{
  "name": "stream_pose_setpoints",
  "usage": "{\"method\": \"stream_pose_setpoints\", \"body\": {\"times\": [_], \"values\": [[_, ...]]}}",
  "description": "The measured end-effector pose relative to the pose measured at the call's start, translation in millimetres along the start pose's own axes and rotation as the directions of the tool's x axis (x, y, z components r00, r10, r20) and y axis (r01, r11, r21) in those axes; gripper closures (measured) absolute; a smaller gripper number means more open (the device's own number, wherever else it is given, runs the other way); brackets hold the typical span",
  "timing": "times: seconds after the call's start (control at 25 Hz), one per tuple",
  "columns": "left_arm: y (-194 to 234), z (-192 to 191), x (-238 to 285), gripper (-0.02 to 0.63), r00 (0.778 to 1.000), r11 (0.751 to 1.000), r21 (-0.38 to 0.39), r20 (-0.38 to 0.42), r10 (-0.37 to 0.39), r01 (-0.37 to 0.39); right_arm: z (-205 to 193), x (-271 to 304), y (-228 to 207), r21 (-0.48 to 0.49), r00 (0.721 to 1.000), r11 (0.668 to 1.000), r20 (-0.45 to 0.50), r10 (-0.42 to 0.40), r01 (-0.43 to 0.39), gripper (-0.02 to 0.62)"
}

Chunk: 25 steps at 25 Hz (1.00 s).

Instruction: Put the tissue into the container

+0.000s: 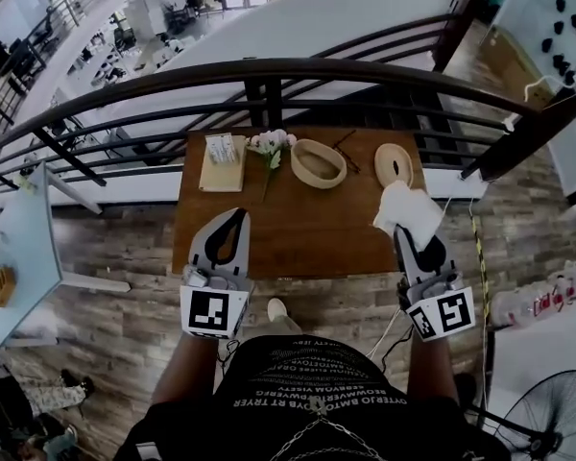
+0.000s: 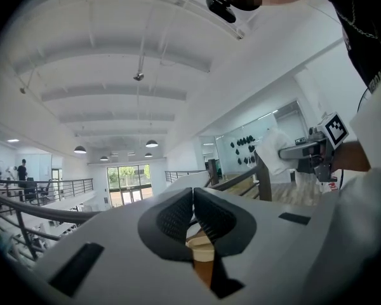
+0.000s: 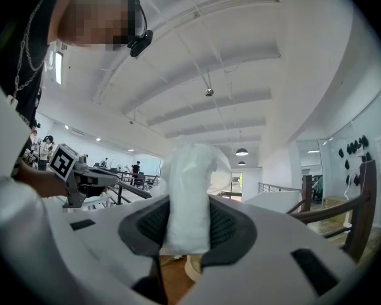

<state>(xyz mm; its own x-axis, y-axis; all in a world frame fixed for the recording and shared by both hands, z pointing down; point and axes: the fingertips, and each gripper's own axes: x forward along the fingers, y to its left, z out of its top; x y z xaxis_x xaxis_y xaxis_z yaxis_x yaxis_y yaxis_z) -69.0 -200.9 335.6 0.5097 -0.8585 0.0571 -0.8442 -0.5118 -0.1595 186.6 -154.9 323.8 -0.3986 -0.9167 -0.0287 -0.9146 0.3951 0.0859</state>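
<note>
A white tissue [image 1: 409, 211] is pinched in my right gripper [image 1: 404, 230], held up over the right edge of the wooden table [image 1: 288, 238]. In the right gripper view the tissue [image 3: 190, 170] stands upright between the dark pads [image 3: 225, 224], which press on it. The oval wooden container [image 1: 318, 162] sits open at the back middle of the table, well to the left of the tissue. My left gripper [image 1: 236, 217] hovers over the table's front left, its jaws shut and empty. In the left gripper view its tips [image 2: 193, 196] touch.
A tray of folded tissues [image 1: 223, 161] lies at the back left, with a small flower bunch [image 1: 272, 145] beside it. An oval lid [image 1: 394, 164] rests at the back right. A dark metal railing [image 1: 269, 70] curves behind the table. A fan [image 1: 547, 421] stands at the lower right.
</note>
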Motion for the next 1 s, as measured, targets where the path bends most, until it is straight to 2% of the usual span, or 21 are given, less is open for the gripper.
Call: {"method": "stream_pose_setpoints", "body": {"times": [0.2,0.4,0.6,0.8,1.0], "values": [[29,-8,30,0.575,0.999,0.999,-0.005,-0.005,-0.041,0.041,2,40,3,-0.009,1.000,1.000,-0.005,-0.028,0.028,0.471],[54,-9,60,0.575,0.997,0.997,0.022,-0.003,-0.076,0.077,-9,70,10,-0.014,0.998,0.998,-0.029,-0.059,0.058,0.471],[62,-23,79,0.575,0.994,0.995,-0.001,-0.020,-0.103,0.103,-24,92,9,-0.007,0.995,0.998,-0.072,-0.063,0.063,0.471],[78,-37,94,0.575,0.995,0.996,-0.006,-0.042,-0.092,0.092,-49,126,-4,-0.008,0.992,0.998,-0.112,-0.055,0.054,0.471],[97,-45,115,0.575,0.997,0.999,-0.011,-0.055,-0.047,0.047,-92,168,-29,0.005,0.982,0.999,-0.188,-0.034,0.036,0.471]]}}
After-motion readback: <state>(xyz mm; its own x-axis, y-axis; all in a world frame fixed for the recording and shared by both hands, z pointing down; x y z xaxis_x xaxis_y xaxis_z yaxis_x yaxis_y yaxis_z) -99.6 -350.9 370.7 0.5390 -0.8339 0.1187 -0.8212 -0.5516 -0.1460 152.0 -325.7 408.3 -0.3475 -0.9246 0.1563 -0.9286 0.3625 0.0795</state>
